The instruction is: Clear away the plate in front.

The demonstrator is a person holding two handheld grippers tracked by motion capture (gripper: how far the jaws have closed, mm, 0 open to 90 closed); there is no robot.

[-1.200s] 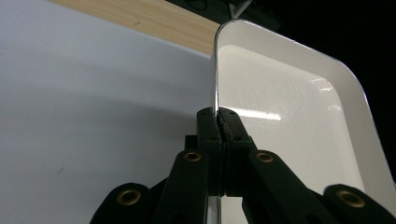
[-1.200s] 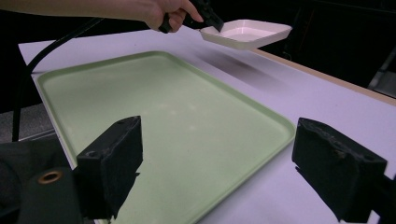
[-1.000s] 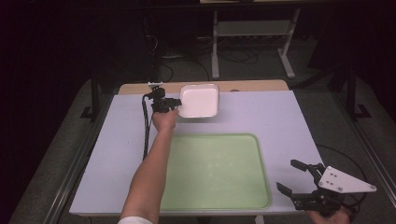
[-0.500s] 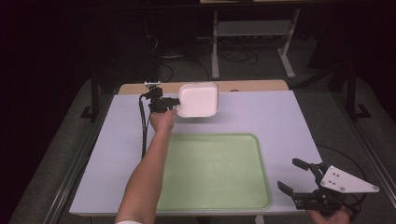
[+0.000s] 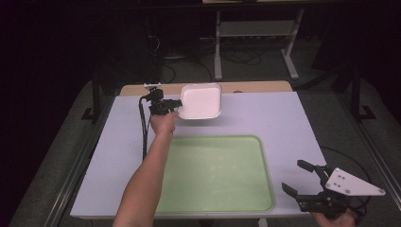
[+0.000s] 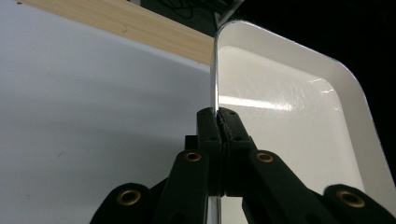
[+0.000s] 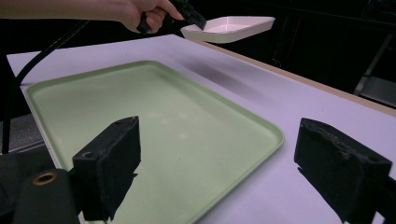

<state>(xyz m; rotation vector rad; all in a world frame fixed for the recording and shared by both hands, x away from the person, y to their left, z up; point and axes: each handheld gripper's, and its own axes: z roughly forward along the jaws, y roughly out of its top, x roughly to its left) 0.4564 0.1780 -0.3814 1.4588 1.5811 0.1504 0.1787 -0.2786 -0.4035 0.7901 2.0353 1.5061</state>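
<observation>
The left hand-held gripper [image 5: 176, 105] pinches the left rim of a white square dish [image 5: 201, 100], its jaws clamped tight on the thin edge, as the left gripper view shows close up. The dish hangs clear above the far side of the white counter [image 5: 293, 123], casting a shadow beneath, beyond the far edge of the empty green tray [image 5: 217, 175]. The right hand-held gripper [image 5: 302, 182] rests at the counter's near right corner, beside the tray, jaws spread wide and holding nothing.

Dark lab: cables [image 5: 236, 54], metal rack [image 5: 255, 33]
</observation>
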